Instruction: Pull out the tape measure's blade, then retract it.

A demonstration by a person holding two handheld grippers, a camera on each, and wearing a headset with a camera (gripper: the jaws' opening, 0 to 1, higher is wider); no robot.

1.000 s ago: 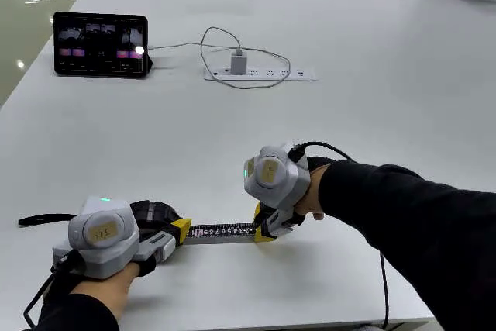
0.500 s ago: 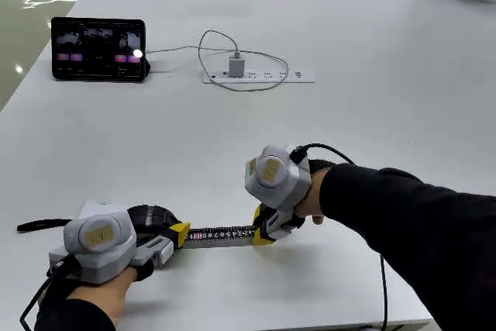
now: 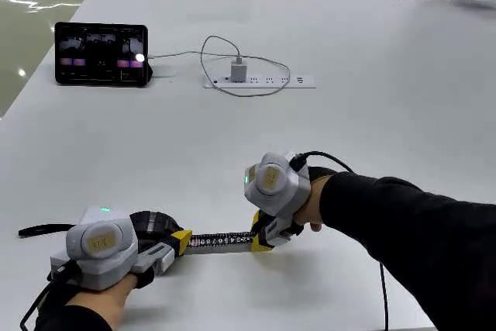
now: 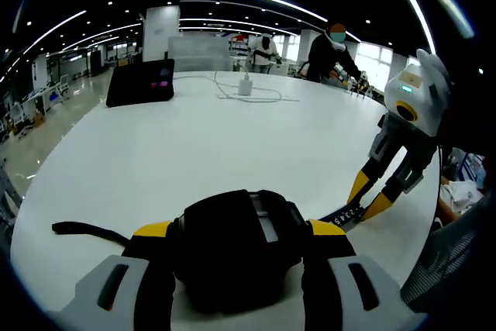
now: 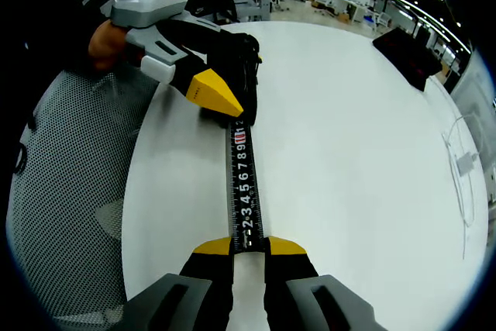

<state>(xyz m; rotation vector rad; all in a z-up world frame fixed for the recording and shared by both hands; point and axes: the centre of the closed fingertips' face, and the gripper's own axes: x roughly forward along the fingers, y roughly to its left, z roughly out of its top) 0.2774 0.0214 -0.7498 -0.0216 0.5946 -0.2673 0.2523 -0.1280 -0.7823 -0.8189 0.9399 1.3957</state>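
Note:
A black tape measure case (image 3: pixel 153 224) lies on the white table (image 3: pixel 372 106) at the near left, and my left gripper (image 3: pixel 167 239) is shut on it, a yellow-tipped finger on each side (image 4: pixel 236 232). A short stretch of black blade (image 3: pixel 221 239) with white numbers runs rightward from the case. My right gripper (image 3: pixel 260 239) is shut on the blade's end, and in the right gripper view the blade (image 5: pixel 245 184) leads from its yellow tips (image 5: pixel 249 247) up to the case (image 5: pixel 236 56). The case's black wrist strap (image 3: pixel 43 229) trails to the left.
A dark tablet (image 3: pixel 101 53) stands at the far left, lit. A white power strip (image 3: pixel 263 80) with a charger and looped cable lies at mid-table. The table's near edge runs just under both grippers. People stand beyond the far end (image 4: pixel 329 52).
The stretch of blade between the two grippers looks slightly shorter, with the right gripper a little nearer the case. The head camera has tilted slightly.

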